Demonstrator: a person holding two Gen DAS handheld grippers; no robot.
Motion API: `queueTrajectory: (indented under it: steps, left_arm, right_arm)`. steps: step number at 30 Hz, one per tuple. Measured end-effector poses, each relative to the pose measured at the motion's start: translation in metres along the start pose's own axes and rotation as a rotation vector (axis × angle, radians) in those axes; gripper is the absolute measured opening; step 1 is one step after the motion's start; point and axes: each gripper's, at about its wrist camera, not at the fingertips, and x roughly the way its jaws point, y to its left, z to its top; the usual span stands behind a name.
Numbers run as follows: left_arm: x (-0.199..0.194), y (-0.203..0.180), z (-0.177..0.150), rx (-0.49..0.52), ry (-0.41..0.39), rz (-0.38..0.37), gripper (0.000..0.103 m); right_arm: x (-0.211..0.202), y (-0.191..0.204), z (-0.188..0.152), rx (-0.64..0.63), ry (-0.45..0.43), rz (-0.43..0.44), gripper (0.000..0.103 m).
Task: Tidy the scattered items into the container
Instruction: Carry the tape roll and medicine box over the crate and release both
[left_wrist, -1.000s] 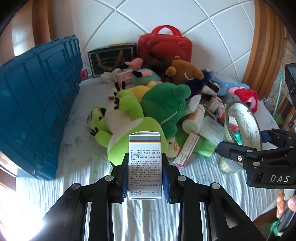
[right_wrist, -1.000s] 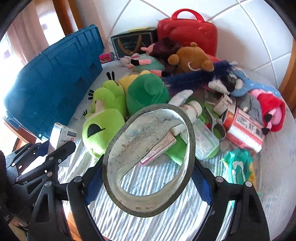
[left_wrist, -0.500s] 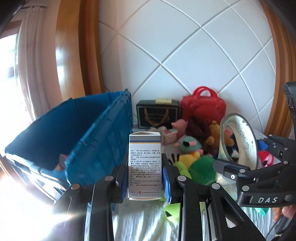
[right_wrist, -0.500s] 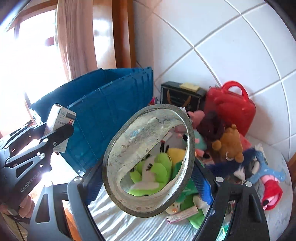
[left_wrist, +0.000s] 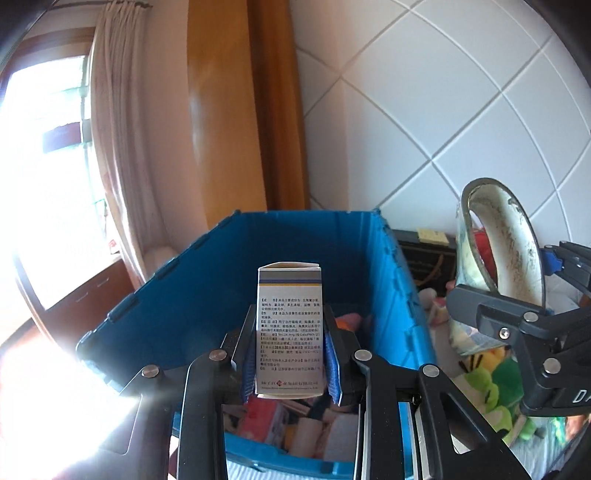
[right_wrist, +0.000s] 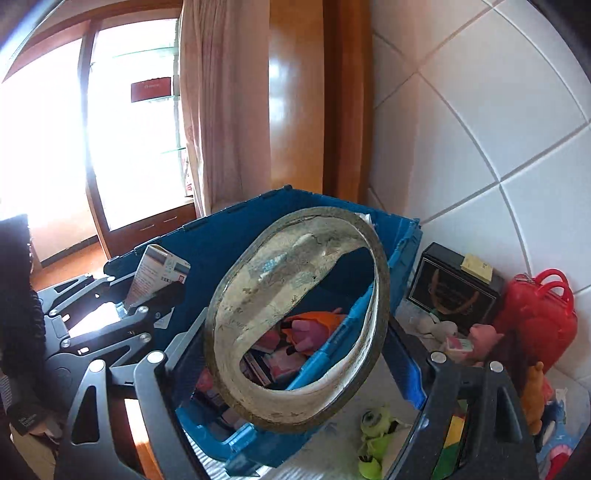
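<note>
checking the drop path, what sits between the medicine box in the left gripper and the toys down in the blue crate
Nothing: in the left wrist view the medicine box hangs over the blue crate, open air below.

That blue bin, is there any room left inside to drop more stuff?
The blue bin is crowded along its floor with boxes and plush toys. Above that layer it is open up to the rim. Outside, bare white cloth shows between the bin's corner and the small green toy.

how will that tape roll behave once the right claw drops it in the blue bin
The tape roll is a round, rigid-looking ring, so it may roll or wobble on landing. The blue bin already holds soft toys and boxes, which would probably stop it quickly. Being mostly hollow, it is likely light.
</note>
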Motion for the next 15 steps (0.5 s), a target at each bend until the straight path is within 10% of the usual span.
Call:
queueTrajectory:
  steps: [15]
  left_arm:
    - [0.101,0.053,0.014,-0.003,0.338,-0.024,0.029]
  right_arm:
    - [0.099,0.022,0.049,-0.052,0.285,-0.073,0.085]
